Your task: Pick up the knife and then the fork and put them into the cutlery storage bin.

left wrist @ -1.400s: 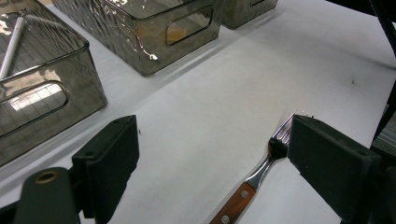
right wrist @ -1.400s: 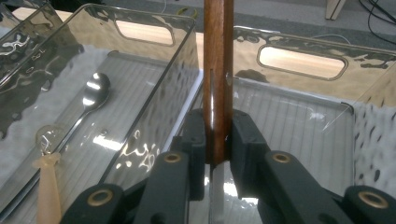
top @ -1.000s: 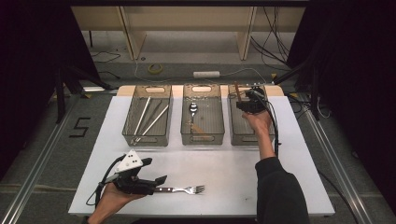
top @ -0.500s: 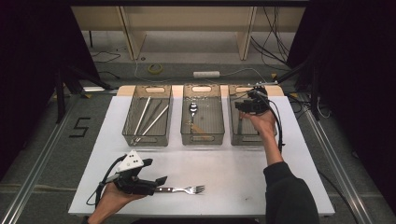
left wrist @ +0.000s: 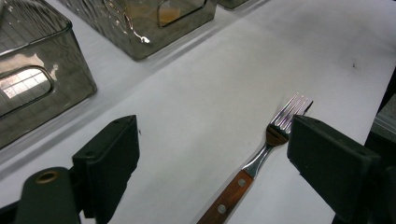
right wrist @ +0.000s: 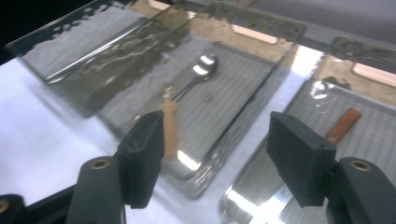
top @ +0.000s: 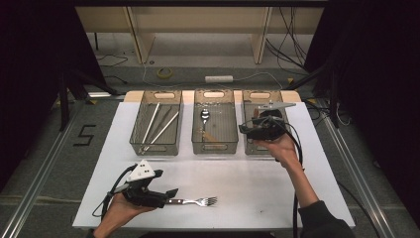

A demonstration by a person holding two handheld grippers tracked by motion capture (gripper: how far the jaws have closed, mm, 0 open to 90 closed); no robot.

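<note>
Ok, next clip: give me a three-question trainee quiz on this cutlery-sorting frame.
1. True or false: the fork lies inside a bin.
2. Which bin holds the spoon? A left bin B middle bin C right bin
3. Fill in: the right gripper has its jaws ____.

Key: 1 false, it lies on the table, between the open jaws of the left gripper. 2 B. 3 open, nothing between them.
</note>
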